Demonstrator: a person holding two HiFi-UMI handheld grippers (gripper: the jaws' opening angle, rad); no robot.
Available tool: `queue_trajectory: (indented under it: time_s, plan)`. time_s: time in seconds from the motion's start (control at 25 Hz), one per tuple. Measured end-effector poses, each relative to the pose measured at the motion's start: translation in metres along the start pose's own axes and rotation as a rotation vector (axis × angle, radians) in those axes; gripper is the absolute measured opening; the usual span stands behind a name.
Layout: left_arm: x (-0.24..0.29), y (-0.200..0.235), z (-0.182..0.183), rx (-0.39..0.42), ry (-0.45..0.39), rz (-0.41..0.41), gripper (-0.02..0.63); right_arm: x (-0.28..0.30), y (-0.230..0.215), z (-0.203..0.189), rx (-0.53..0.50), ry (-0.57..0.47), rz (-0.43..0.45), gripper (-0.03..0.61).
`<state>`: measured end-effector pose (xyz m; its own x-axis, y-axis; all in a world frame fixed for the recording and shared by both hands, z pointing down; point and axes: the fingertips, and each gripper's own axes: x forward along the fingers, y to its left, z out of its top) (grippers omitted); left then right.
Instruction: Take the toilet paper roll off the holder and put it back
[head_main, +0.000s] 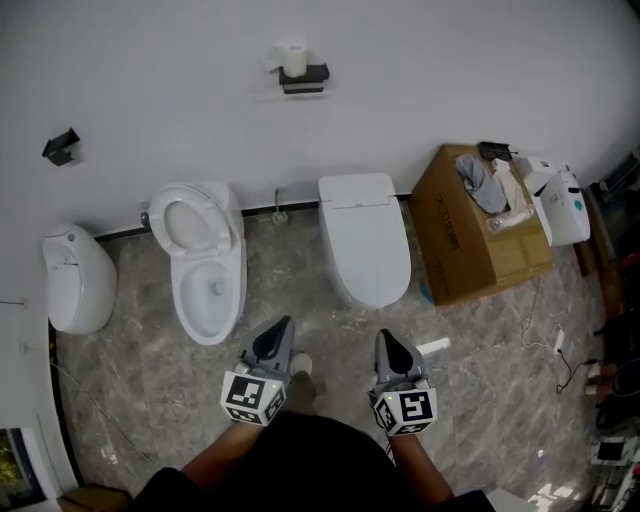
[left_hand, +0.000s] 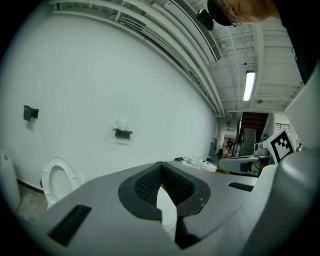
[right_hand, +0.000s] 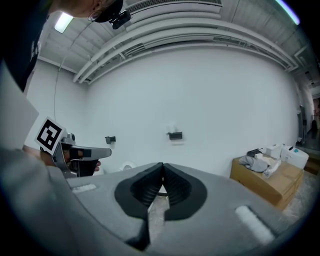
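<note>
1. White paper first: the toilet paper roll (head_main: 294, 59) sits on the black holder (head_main: 304, 78), fixed high on the wall (head_main: 450, 70) above the gap between two toilets
2. At the wall's foot stand the toilet with its seat up (head_main: 205, 265) and the toilet with its lid down (head_main: 365, 240); a cardboard box (head_main: 470, 240) stands further right, clear of the holder
3. The left gripper (head_main: 283, 326) is held low, close to the person's body, over the floor (head_main: 480, 340) in front of the toilet with its seat up. Its jaws are pressed together with nothing between them
4. The right gripper (head_main: 386, 340) is just beside it, in front of the toilet with its lid down. Its jaws are likewise closed and empty
5. Both tools point toward the wall but are well apart from the holder
6. As I judge it, the task has hardly begun and no step is done. What is left is to approach, open a tool, take hold of the roll, lift it off the holder and set it back
</note>
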<state>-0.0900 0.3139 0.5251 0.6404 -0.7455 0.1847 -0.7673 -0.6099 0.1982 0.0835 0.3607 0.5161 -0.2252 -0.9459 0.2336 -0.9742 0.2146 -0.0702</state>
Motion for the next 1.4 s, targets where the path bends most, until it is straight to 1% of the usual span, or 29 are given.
queue_trajectory:
  time_s: [0.2,0.36,0.52,0.64,0.76,1.0,1.12,1.28,1.4]
  plan:
    - [0.032,0.061,0.021,-0.011,-0.027,0.040,0.017,0.072,-0.003,0.020,-0.017,0.001,0.021,-0.002]
    - [0.048,0.096,0.031,-0.002,-0.030,0.052,0.017,0.109,-0.001,0.034,-0.013,-0.017,0.019,-0.002]
    - [0.060,0.116,0.042,-0.026,-0.040,0.044,0.017,0.133,0.002,0.039,-0.012,0.011,0.034,-0.002]
    - [0.072,0.129,0.052,-0.036,-0.066,0.053,0.017,0.153,0.001,0.049,-0.036,0.010,0.050,-0.002]
    - [0.089,0.143,0.055,-0.045,-0.068,0.061,0.017,0.177,0.001,0.053,-0.039,0.003,0.073,-0.002]
    - [0.131,0.173,0.065,-0.030,-0.069,0.098,0.017,0.235,-0.010,0.055,-0.026,-0.008,0.123,-0.002]
    - [0.160,0.193,0.079,-0.006,-0.083,0.133,0.017,0.276,-0.023,0.066,-0.021,-0.026,0.144,-0.002]
    - [0.199,0.226,0.102,-0.002,-0.111,0.224,0.017,0.332,-0.047,0.085,-0.012,-0.037,0.163,-0.002]
    - [0.231,0.245,0.117,0.003,-0.117,0.245,0.017,0.370,-0.061,0.098,-0.006,-0.040,0.178,-0.002]
